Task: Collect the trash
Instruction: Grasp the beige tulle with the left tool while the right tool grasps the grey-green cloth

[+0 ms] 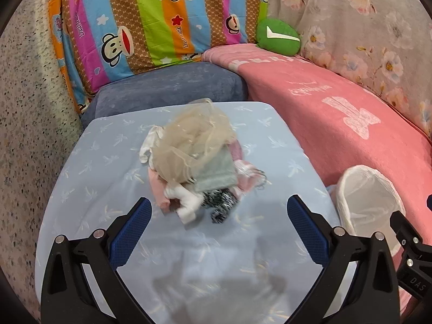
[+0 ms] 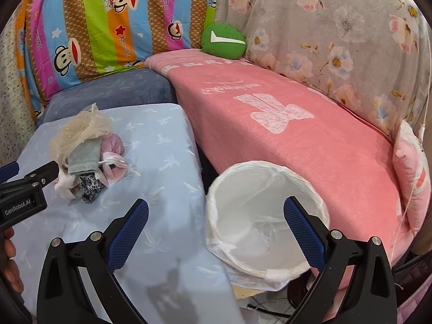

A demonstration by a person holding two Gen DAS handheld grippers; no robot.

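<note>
A pile of trash (image 1: 193, 166) lies on the light blue table cover (image 1: 108, 178): beige netting on top, with grey-green, pink, white and black-and-white scraps under it. My left gripper (image 1: 219, 208) is open just in front of the pile, with nothing between its fingers. A white-lined bin (image 2: 267, 216) stands to the right of the table, and its rim shows in the left wrist view (image 1: 370, 202). My right gripper (image 2: 216, 210) is open above the bin's near rim, holding nothing. The pile (image 2: 86, 156) sits to its far left.
A pink blanket (image 2: 283, 124) covers the seat right of the table. A green cushion (image 2: 222, 41) lies at its far end, in front of striped cartoon fabric (image 2: 108, 21) and floral fabric (image 2: 337, 40). A blue-grey cushion (image 1: 167, 86) lies behind the table. A person's hand (image 2: 10, 264) holds the left gripper.
</note>
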